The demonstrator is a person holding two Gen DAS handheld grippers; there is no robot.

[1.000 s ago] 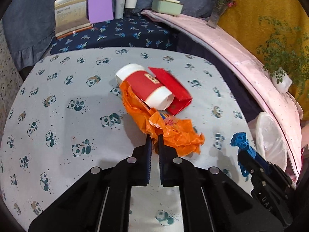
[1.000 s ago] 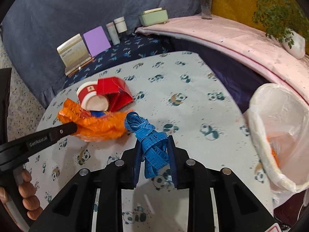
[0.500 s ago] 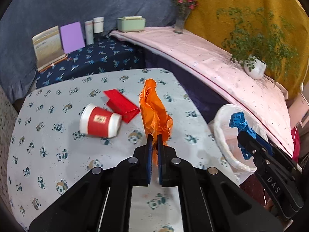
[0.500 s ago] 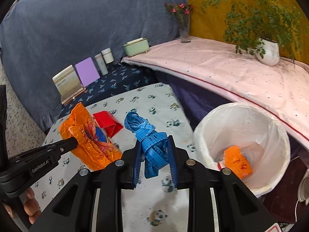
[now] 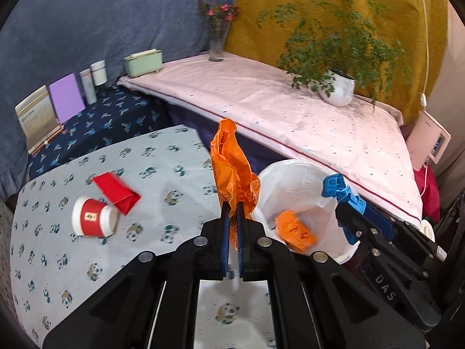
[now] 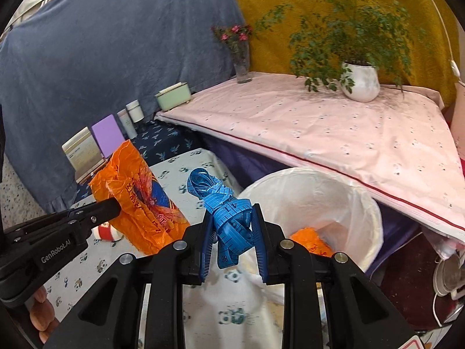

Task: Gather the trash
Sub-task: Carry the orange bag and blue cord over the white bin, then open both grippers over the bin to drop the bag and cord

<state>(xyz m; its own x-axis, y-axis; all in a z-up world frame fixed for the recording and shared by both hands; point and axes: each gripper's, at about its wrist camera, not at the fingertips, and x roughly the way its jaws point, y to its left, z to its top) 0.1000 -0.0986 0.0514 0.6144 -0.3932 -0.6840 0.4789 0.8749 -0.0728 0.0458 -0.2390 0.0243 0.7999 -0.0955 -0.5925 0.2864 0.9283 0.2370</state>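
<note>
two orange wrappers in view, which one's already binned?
The small crumpled orange wrapper lying at the bottom of the white-lined bin. The larger orange bag hangs clamped in the left gripper, outside the bin.

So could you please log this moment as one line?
left tool: shut on orange bag | right tool: shut on blue tape measure | bin: one orange wrapper inside

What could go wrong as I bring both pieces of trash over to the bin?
The orange plastic bag is pinched only at its lower edge by the left gripper, so it could billow and miss the white-lined bin. The bundled blue measuring tape in the right gripper has loose loops that may snag a finger on release.
</note>
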